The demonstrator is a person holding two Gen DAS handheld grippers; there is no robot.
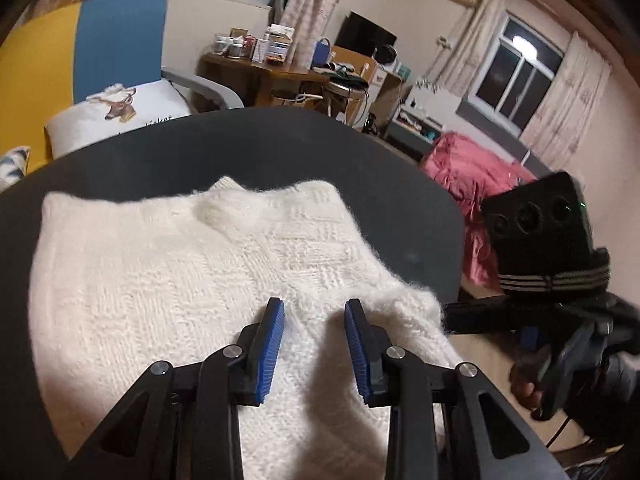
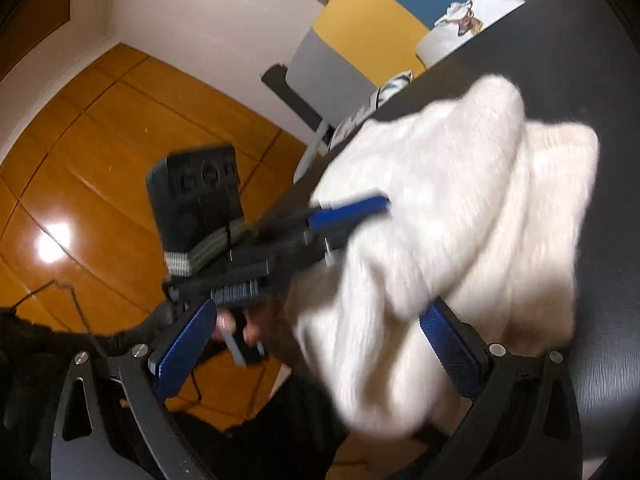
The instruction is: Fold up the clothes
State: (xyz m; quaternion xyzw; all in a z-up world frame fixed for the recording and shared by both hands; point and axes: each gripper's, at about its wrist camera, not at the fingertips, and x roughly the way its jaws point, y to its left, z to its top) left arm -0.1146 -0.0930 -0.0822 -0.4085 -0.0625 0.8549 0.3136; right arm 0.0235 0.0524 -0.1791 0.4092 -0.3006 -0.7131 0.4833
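Hovering left gripper (image 1: 314, 330) fingers released, apart, straddling the near hem of the white sweater (image 1: 180, 280) spread on the tabletop (image 1: 400, 184), right gripper (image 2: 316, 354) fingers open too, blurred, cloth draped between, right-hand edge nearer.

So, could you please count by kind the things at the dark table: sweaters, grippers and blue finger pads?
White knitted sweater on the dark table: 1
Grippers: 2, the left gripper and the right gripper
Blue finger pads: 4, two on each gripper
Total: 7
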